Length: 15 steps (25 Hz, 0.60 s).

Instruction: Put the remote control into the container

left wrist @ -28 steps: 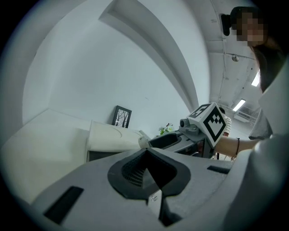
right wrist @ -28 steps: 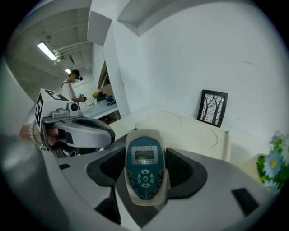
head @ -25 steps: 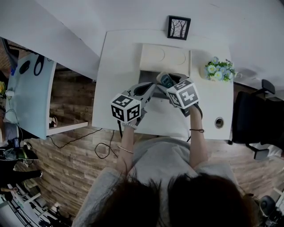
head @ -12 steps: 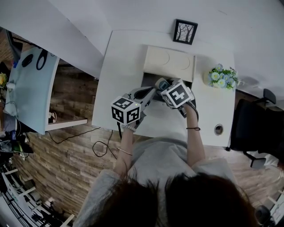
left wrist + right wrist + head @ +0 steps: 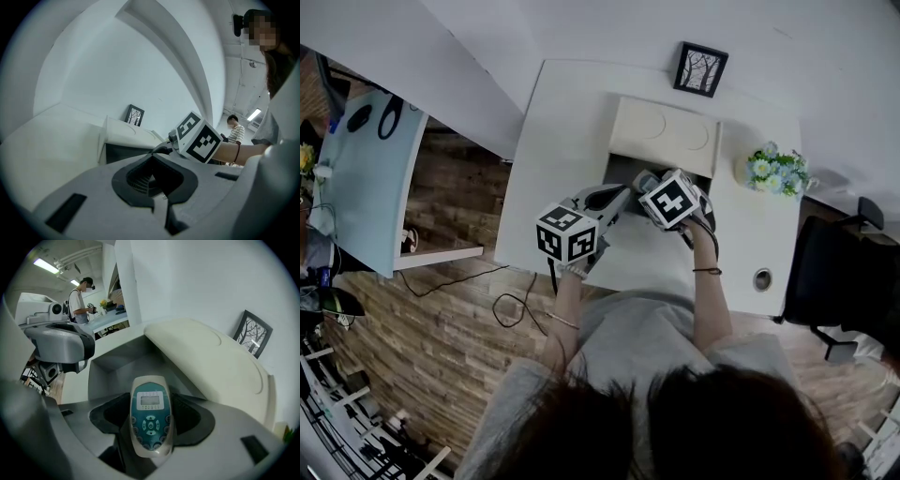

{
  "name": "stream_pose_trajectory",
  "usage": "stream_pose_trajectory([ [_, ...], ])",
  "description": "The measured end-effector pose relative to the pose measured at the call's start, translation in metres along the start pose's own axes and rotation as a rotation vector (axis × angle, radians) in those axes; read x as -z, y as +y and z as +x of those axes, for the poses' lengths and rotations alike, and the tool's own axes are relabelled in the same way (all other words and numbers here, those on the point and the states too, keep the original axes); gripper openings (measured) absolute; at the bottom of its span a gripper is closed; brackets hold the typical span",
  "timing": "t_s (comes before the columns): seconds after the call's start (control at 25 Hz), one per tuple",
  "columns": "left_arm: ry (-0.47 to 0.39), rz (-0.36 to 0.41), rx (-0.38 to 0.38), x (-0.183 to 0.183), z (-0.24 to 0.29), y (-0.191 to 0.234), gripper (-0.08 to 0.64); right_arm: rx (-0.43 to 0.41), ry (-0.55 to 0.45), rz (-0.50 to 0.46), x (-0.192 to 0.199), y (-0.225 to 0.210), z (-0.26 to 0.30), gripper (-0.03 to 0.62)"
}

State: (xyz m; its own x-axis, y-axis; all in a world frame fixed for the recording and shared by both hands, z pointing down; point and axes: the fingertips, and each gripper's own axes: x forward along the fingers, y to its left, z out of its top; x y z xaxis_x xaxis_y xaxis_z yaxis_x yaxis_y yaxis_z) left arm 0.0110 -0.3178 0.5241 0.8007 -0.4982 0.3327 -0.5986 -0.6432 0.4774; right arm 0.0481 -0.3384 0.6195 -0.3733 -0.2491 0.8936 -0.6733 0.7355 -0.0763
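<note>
Gripping a remote control between its two jaws, the right claw is closed on the remote's sides. The remote stands nearly upright with its teal keypad and small screen facing back toward the claw. Directly ahead of this claw and a little below it lies the open grey container. The remote is at the container's near edge, and whether it is inside cannot be told. Beyond the claw, the container's cream lid is tipped back. Just to the left of the right claw is the left claw. Its jaws are together and have hold of nothing. Both claws are over a white table. Far ahead of them stands a small framed picture, and off to the right of the right claw sits a bunch of flowers.
</note>
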Motion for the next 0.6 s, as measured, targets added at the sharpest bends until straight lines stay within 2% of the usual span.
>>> stream_pose_trajectory([
  [0.08, -0.002, -0.001, 0.000, 0.000, -0.001, 0.001, 0.003, 0.004, 0.015, -0.001, 0.002, 0.000, 0.003, 0.281],
  [0.24, -0.004, -0.001, 0.001, -0.002, -0.003, 0.002, 0.003, 0.027, -0.024, -0.041, -0.011, -0.003, 0.002, 0.281],
  [0.6, -0.034, -0.018, 0.012, -0.007, -0.004, 0.002, 0.003, 0.031, 0.017, -0.048, -0.006, 0.002, 0.003, 0.281],
])
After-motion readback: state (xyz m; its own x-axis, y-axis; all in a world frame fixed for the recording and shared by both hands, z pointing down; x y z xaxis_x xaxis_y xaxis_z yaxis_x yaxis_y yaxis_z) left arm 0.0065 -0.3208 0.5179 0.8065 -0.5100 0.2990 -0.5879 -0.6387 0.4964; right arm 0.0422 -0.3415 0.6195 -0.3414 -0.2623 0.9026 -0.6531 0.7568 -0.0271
